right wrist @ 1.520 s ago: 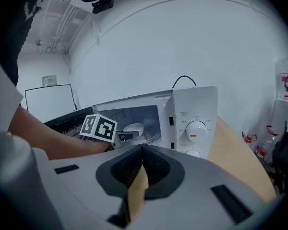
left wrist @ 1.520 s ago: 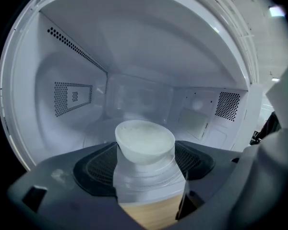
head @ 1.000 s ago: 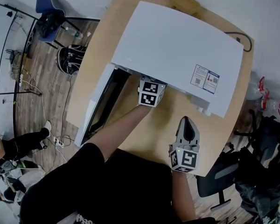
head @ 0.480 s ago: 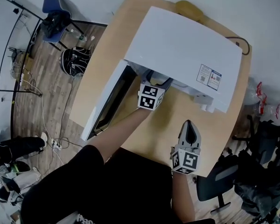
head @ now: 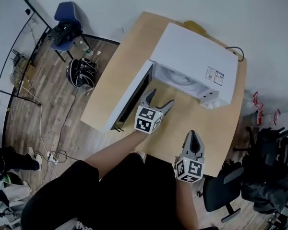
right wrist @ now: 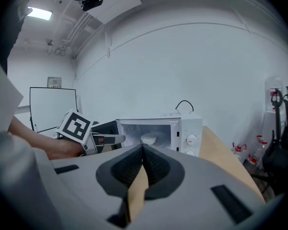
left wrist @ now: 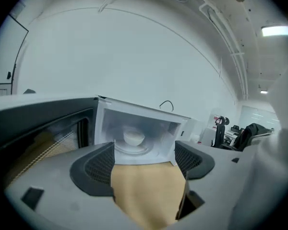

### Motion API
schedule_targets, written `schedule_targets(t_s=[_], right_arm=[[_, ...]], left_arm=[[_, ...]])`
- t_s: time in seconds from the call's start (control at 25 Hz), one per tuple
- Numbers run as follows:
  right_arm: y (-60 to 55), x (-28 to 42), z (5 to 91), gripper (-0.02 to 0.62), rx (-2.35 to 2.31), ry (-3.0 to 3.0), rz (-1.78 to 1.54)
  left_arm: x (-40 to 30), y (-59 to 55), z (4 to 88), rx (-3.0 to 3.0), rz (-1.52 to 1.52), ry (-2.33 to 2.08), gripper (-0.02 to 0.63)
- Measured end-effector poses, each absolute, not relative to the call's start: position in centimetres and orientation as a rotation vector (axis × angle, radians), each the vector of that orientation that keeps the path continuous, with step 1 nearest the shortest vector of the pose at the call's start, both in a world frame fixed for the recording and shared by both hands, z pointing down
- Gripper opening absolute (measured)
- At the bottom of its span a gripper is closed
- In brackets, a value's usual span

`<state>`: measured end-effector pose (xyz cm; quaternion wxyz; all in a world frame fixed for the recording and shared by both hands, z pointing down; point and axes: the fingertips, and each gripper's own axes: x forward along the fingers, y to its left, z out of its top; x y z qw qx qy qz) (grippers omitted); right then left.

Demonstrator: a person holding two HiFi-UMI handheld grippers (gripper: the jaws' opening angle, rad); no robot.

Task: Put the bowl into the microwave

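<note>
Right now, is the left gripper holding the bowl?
No: the jaws of the left gripper stand apart and empty, while the bowl sits inside the open microwave.

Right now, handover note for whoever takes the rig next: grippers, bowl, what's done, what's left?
Left gripper: open, empty, in front of the microwave opening, over the table.
Right gripper: shut, empty, nearer the person.
Bowl: inside the microwave, nothing touching it. Door wide open.
Done: bowl placed.
Left: likely only closing the door, if wanted.
</note>
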<state>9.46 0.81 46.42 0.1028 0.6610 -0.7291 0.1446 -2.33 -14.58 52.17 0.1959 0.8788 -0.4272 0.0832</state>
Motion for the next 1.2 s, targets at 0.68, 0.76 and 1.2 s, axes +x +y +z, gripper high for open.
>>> schedule_targets(t_s=[0.68, 0.76, 1.2], right_arm=[[14.3, 6.5, 39.0, 0.055, 2.039, -2.083, 0.324], [15.1, 6.5, 38.5, 0.055, 2.041, -2.081, 0.327], [20.6, 6.5, 33.6, 0.055, 1.918, -2.226, 0.156]], left_arm=[[-7.8, 7.8, 43.0, 2.370, 0.111, -1.030, 0.367], [-7.9, 9.3, 41.7, 2.422, 0.128, -1.052, 0.302], [-5.9, 17.4, 34.5, 2.614, 0.017, -1.168, 0.018]])
